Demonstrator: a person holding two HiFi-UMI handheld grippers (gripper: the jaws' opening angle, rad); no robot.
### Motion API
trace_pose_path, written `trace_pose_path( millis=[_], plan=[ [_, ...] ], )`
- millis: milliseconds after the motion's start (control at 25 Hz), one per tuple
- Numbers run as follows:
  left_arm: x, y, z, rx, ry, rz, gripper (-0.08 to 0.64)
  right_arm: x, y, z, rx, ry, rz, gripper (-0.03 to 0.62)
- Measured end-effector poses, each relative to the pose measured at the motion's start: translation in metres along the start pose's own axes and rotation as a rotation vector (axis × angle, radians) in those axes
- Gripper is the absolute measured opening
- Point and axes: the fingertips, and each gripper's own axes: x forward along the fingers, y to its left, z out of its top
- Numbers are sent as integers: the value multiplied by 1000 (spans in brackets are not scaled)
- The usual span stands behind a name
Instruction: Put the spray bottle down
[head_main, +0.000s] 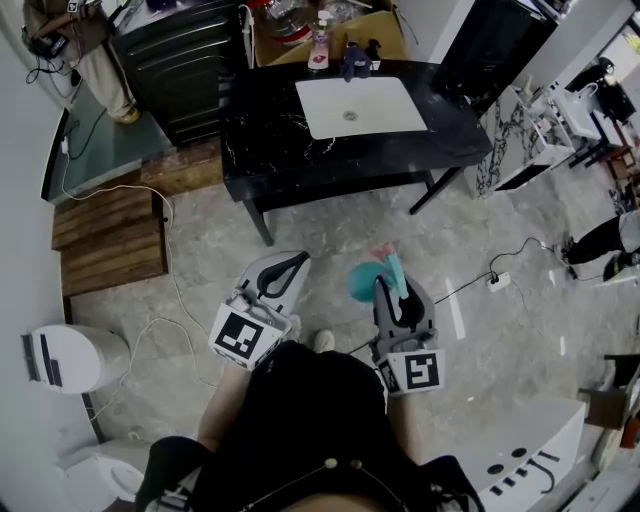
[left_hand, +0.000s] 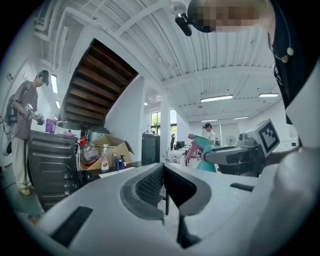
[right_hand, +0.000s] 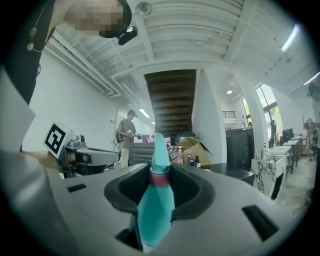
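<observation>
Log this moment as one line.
right tool: shut on spray bottle | left tool: shut, empty | bottle: not set down | black table: ahead

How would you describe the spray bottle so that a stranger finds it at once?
From the black table with the white sink, look down to the two grippers over the grey floor. The right gripper grips the spray bottle: teal with a pink collar, while the left gripper is shut and empty.

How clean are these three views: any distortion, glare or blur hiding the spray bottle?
Head view: even light, spray bottle slightly soft. Left gripper view: heavy fisheye, dark corners, bright ceiling lights, spray bottle small but legible. Right gripper view: same fisheye, spray bottle crisp, window glare at right.
</observation>
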Motion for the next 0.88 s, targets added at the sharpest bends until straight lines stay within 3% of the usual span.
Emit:
trace_pose_path(
  millis=[480,880],
  plan=[
    [-6,27,-10,-5,7,-20,6,22,18,-10,47,17,23,133],
    [-7,56,-25,-33,8,-48,7,37,29,-21,-5,38,-25,133]
  ],
)
